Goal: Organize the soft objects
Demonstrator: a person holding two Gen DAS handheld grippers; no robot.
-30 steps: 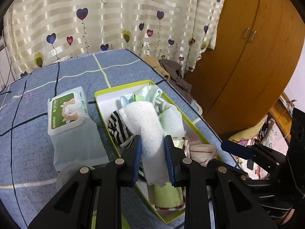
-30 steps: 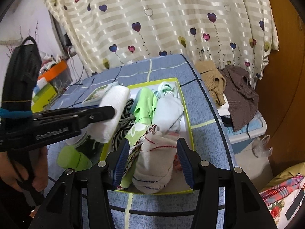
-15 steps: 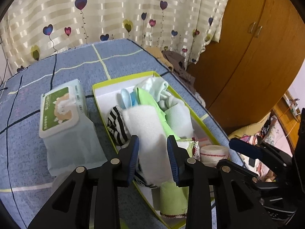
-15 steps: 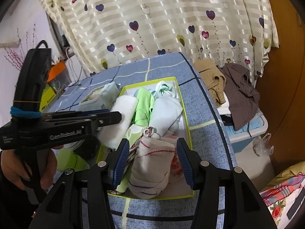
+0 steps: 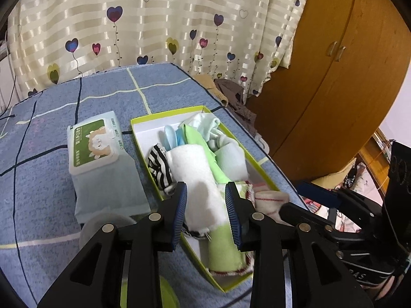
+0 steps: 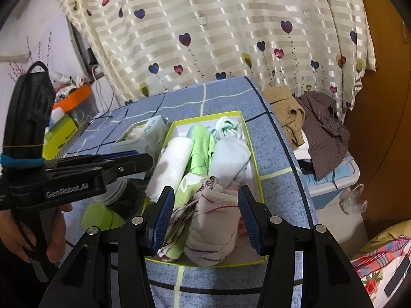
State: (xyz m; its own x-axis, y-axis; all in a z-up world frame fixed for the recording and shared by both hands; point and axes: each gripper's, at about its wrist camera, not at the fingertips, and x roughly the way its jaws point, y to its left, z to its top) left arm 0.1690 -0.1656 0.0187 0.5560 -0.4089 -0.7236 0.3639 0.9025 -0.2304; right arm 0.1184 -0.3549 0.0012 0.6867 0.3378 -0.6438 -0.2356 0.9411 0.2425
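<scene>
White towel roll [image 5: 197,179]: we are letting it go inside the box [image 5: 143,141], beside the striped sock; left tongs [image 5: 206,206] standing spread around it, right tongs [image 6: 205,217] spread, waiting over the cream sock.

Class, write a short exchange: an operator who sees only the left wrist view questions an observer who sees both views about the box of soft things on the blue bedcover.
Operator: I see the right gripper only side-on at the edge of my view. How do its jaws stand?
Observer: Apart, with the white striped bundle showing between them, at the near end of the yellow-rimmed box.
Operator: What is beyond the bedcover, under the brown shirt?
Observer: A pale plastic bin. The shirt lies on top of it, and a tan garment is beside the shirt.
</scene>
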